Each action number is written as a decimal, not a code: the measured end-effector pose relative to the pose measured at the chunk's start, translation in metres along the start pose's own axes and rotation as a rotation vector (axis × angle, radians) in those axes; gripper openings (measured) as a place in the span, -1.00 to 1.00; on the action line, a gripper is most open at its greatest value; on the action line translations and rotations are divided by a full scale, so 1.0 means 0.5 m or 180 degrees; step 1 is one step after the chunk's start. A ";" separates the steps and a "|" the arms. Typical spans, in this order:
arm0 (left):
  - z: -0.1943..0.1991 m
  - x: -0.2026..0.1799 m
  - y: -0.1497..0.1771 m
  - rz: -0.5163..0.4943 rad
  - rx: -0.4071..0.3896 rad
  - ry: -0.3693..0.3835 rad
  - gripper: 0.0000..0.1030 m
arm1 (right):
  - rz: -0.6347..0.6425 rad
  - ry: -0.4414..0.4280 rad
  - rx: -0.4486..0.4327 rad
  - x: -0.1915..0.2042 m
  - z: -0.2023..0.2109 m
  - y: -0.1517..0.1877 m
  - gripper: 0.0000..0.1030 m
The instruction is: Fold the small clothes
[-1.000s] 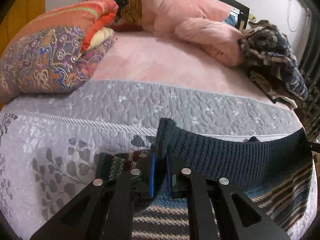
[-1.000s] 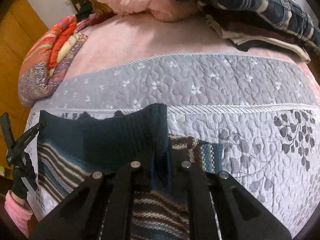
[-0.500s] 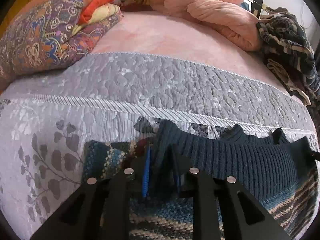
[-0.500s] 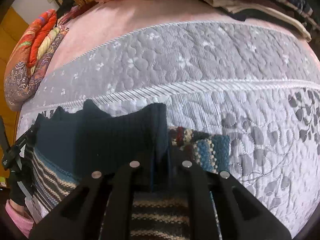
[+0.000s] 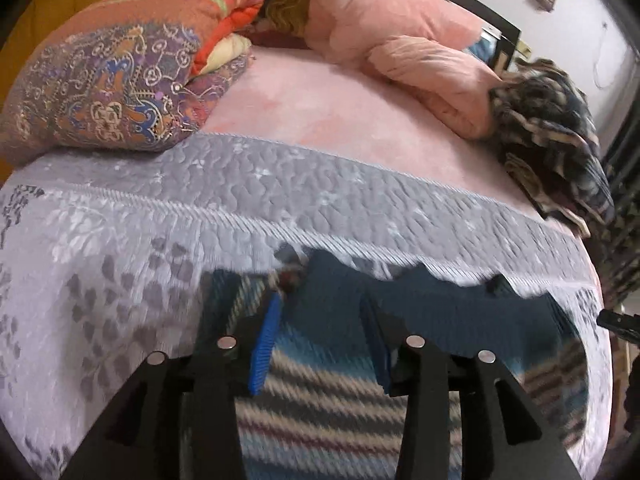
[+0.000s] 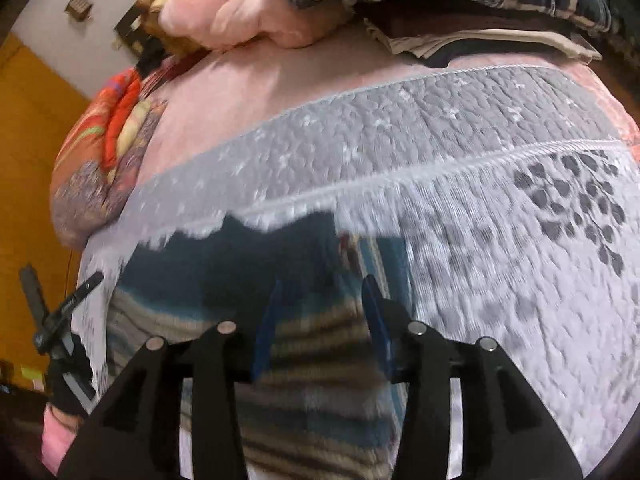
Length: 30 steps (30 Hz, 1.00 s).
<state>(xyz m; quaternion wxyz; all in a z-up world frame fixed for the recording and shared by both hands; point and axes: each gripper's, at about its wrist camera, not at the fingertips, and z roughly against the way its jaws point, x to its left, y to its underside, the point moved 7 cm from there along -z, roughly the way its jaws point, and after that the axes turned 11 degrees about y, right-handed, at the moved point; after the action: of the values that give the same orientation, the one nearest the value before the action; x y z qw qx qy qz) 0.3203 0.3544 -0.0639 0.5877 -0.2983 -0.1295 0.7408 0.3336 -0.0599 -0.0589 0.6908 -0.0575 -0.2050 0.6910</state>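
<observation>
A small striped knit sweater (image 5: 328, 392) with a dark ribbed hem (image 5: 440, 312) lies on the grey quilted bedspread (image 5: 280, 184), its hem folded over toward the far side. My left gripper (image 5: 320, 344) stands open just above the sweater's left part, blue pads apart, nothing between them. In the right wrist view the same sweater (image 6: 316, 344) lies under my right gripper (image 6: 324, 324), which is also open with the fabric loose below. The left gripper (image 6: 68, 308) shows at the left edge of that view, held by a gloved hand.
Patterned folded quilts (image 5: 108, 80) lie at the far left of the bed. A pink pillow and blanket (image 5: 408, 40) sit at the head. A dark plaid pile of clothes (image 5: 552, 128) lies at the far right. The bedspread runs on beside the sweater.
Both grippers were shut on the sweater's dark hem; now both have opened and let it go. The hem lies folded on the bed and both views have pulled back slightly.
</observation>
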 end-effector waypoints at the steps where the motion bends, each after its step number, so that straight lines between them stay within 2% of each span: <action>1: 0.009 -0.010 0.010 -0.0025 0.0022 0.0022 -0.13 | 0.0065 -0.0014 0.0035 -0.006 0.014 0.027 -0.16; 4: 0.036 -0.060 0.074 -0.0155 0.0155 0.0102 -0.07 | 0.0130 -0.0042 0.0156 -0.024 0.020 0.085 -0.11; 8: 0.038 -0.107 0.146 -0.0173 0.0376 0.0263 -0.06 | 0.0112 -0.0096 0.0307 -0.048 0.010 0.164 -0.11; 10: 0.034 -0.122 0.165 -0.0248 0.0403 0.0232 -0.04 | 0.0101 -0.0129 0.0342 -0.058 0.000 0.188 -0.11; 12: 0.026 -0.139 0.185 -0.0345 0.0412 0.0160 0.11 | 0.0104 -0.0128 0.0382 -0.064 -0.013 0.206 -0.11; 14: 0.013 -0.149 0.201 -0.0328 0.0470 0.0133 0.18 | 0.0106 -0.0148 0.0429 -0.063 -0.033 0.215 -0.11; 17: -0.013 -0.156 0.216 -0.0344 0.0500 0.0052 0.20 | 0.0132 -0.0146 0.0426 -0.057 -0.051 0.213 -0.12; 19: -0.033 -0.153 0.226 -0.0350 0.0519 -0.0077 0.20 | 0.0142 -0.0163 0.0425 -0.054 -0.058 0.209 -0.31; 23: -0.049 -0.163 0.242 -0.0428 0.0515 -0.0144 0.21 | 0.0157 -0.0156 0.0416 -0.058 -0.052 0.203 -0.64; 24: -0.050 -0.166 0.244 -0.0456 0.0504 -0.0169 0.21 | 0.0160 -0.0167 0.0402 -0.059 -0.048 0.199 -0.79; 26: -0.049 -0.170 0.244 -0.0482 0.0481 -0.0182 0.21 | 0.0114 -0.0248 0.0356 -0.057 -0.031 0.193 -0.80; 30: -0.046 -0.179 0.245 -0.0469 0.0453 -0.0126 0.21 | 0.0122 -0.0208 0.0295 -0.062 -0.017 0.194 -0.81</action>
<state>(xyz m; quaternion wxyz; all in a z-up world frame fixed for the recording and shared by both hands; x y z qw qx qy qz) 0.2485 0.2321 -0.1228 0.6576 -0.2308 -0.1098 0.7087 0.2477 -0.0848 -0.1080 0.6723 -0.0067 -0.1941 0.7144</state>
